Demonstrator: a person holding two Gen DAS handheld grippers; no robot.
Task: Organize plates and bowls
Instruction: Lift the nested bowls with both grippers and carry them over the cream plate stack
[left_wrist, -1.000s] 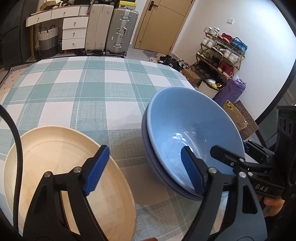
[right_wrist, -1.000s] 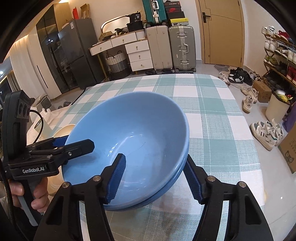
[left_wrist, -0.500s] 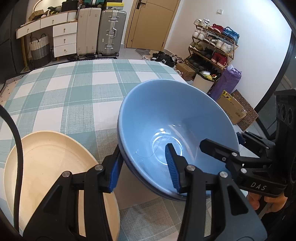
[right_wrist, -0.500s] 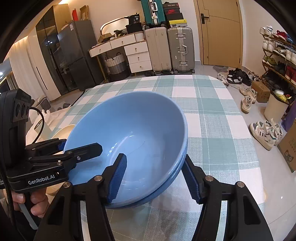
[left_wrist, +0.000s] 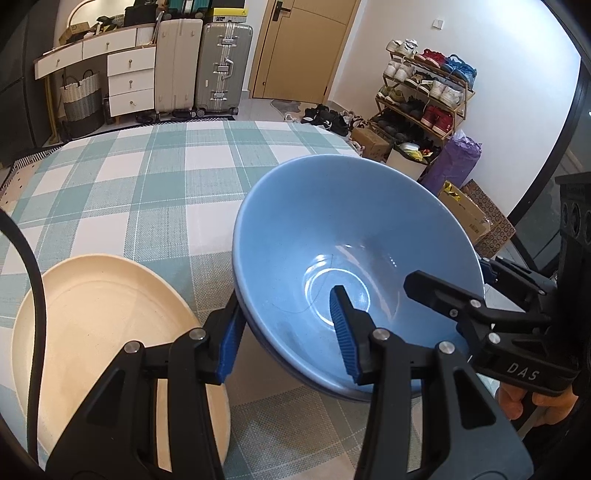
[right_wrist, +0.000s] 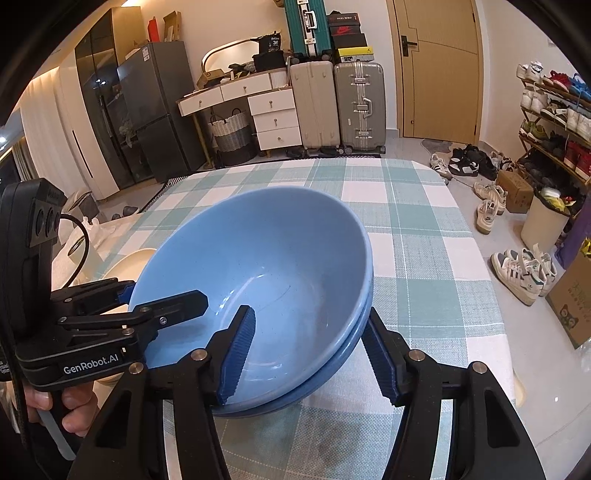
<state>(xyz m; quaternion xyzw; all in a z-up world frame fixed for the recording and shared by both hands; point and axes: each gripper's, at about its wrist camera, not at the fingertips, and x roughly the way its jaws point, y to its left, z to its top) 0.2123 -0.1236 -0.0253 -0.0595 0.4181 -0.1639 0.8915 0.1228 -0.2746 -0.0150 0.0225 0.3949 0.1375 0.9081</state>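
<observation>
The left gripper (left_wrist: 290, 330) has just closed onto the blue bowls (left_wrist: 354, 258); the right gripper (right_wrist: 314, 354) seemingly clamps the opposite rim, for a two-handed lift.

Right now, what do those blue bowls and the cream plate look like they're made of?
Blue bowls: probably glazed ceramic, perhaps melamine; the smooth inside shows bright reflections. Cream plate: matte, faintly speckled, with no glare, so unglazed-look stoneware or a plastic composite. I can't tell which.
</observation>
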